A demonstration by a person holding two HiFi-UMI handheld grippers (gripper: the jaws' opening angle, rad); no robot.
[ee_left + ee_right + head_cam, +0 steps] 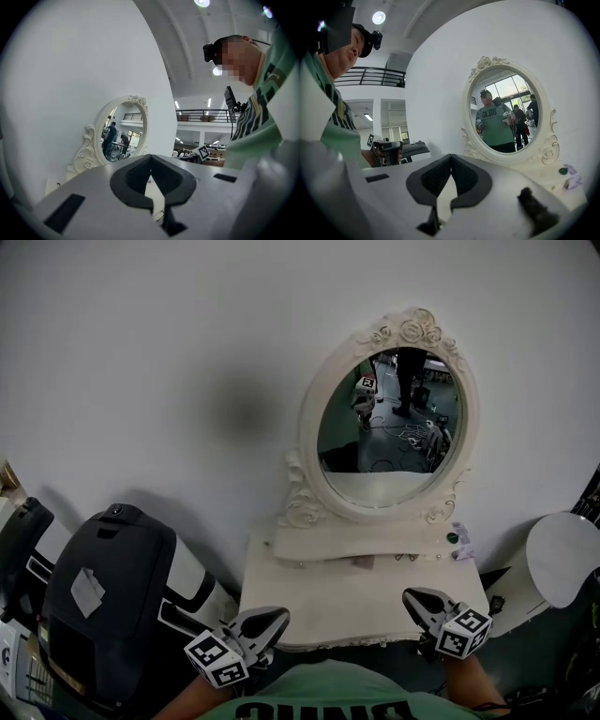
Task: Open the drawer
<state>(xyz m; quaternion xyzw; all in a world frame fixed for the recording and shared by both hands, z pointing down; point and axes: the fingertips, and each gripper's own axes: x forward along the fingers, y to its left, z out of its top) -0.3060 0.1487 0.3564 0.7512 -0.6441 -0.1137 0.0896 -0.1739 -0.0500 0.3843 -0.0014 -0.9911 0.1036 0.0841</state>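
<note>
Two claws are held at the near edge of the white worktop (356,601), in front of the oval mirror (389,418).

Left claw (278,617): positioned off the near left corner, left of the mirror's base, tips angled in toward the mirror. Its jaws are pressed together with nothing between them.

Right claw (411,595): positioned over the near right corner, below the mirror's right rim, roughly level, tips toward the mirror. Its jaws are likewise pressed together and empty.

Open surface is noted between both claws and the mirror's base. A small green item (452,538) is seen by the mirror's right foot.

The drawer front is hidden under the near lip (347,643) of the worktop, below the mirror.

Left of the mirror, the worktop's side is crowded by a dark bulky object (108,596). Right of the mirror, a white rounded object (562,559) is noted.
</note>
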